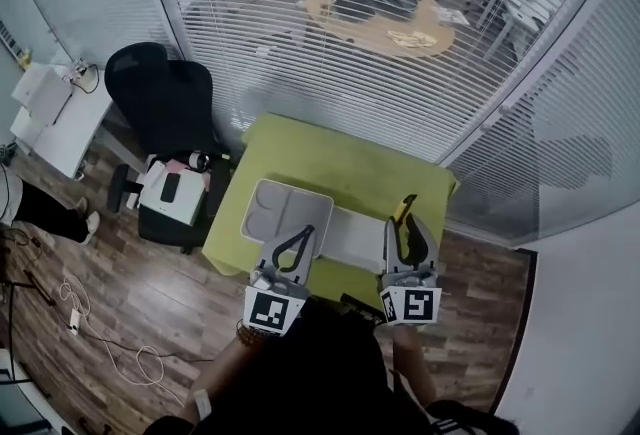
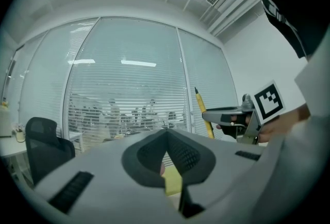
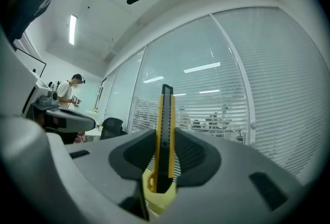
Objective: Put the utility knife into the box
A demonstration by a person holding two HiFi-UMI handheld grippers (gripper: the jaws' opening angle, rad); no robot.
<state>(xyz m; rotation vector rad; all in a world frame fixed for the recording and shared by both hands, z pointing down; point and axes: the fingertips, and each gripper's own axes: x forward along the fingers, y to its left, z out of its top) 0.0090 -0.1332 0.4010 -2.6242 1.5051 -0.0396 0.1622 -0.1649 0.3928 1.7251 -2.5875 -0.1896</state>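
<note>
In the head view an open grey box (image 1: 283, 210) with a white half (image 1: 357, 239) lies on the green table (image 1: 340, 158). My right gripper (image 1: 404, 225) hovers over the table's right side, just right of the box, shut on a yellow and black utility knife (image 1: 404, 211). The knife (image 3: 166, 115) stands upright between the right gripper's (image 3: 166, 136) jaws, tip past the fingertips. My left gripper (image 1: 305, 233) is over the box's near edge, shut with nothing in it; its tips (image 2: 166, 134) meet. From the left gripper view the right gripper (image 2: 227, 114) and knife (image 2: 202, 113) show at the right.
A black office chair (image 1: 165, 98) and a white unit (image 1: 170, 193) stand left of the table. A glass wall with blinds (image 1: 400, 43) runs behind it. A white desk (image 1: 50, 113), a person's leg (image 1: 40, 208) and cables (image 1: 100, 333) are on the wooden floor at left.
</note>
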